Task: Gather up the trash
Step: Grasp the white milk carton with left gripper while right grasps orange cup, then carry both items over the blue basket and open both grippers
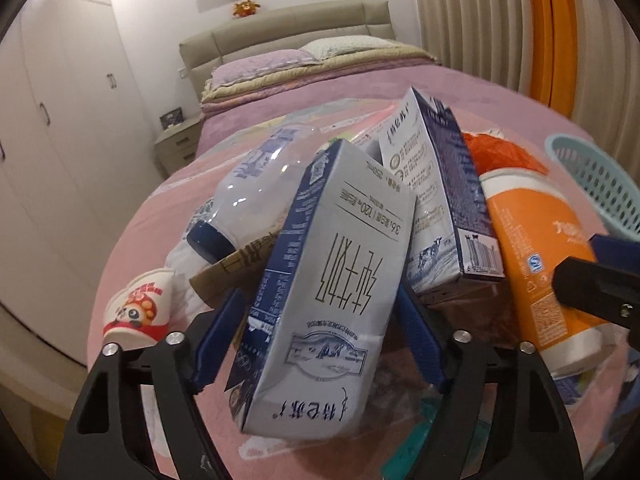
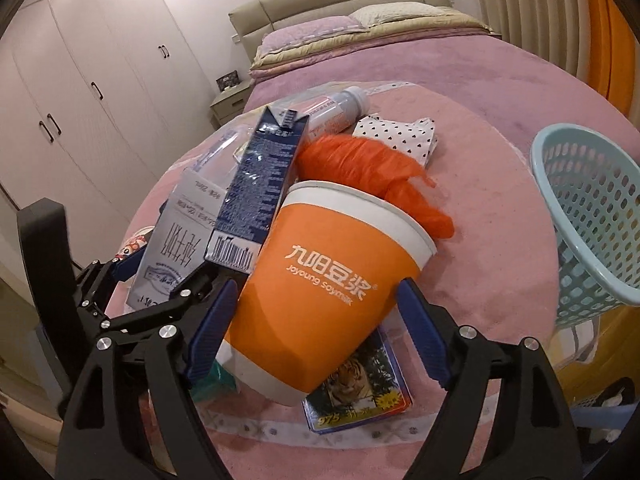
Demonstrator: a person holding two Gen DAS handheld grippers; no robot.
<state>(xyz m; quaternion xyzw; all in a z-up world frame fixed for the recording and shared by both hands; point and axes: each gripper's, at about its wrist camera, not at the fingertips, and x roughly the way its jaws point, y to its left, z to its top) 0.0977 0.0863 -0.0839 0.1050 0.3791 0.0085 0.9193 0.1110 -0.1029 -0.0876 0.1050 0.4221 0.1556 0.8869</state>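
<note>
1. A bed (image 2: 460, 92) covered with a pink blanket fills both views; a heap of trash is piled on its near end, with pillows and a padded headboard seen at the far end.
2. A light blue perforated basket (image 2: 592, 216) is seen tilted at the bed's right edge, apart from the heap.
3. An orange paper soymilk cup (image 2: 320, 292) is lying on its side, its white rim turned away from the camera; it lies between the spread blue fingers of the right gripper (image 2: 316, 320), and no pad can be seen pressing on it.
4. A grey-and-blue milk carton (image 1: 320, 280) is tilted between the fingers of the left gripper (image 1: 316, 332); the jaws are spread, and contact with the carton cannot be confirmed.
5. A second milk carton (image 1: 436, 184) is leaned behind the first, just beside the orange cup.
6. A crumpled orange plastic bag (image 2: 376, 176) is lying behind the cup's rim.
7. A clear plastic bottle (image 1: 256, 184) with a dark blue cap is lying left of the cartons.
8. A tiger-printed packet (image 2: 360, 392) is partly covered by the cup.
9. A small panda-printed cup (image 1: 140, 308) is lying at the heap's left edge.
</note>
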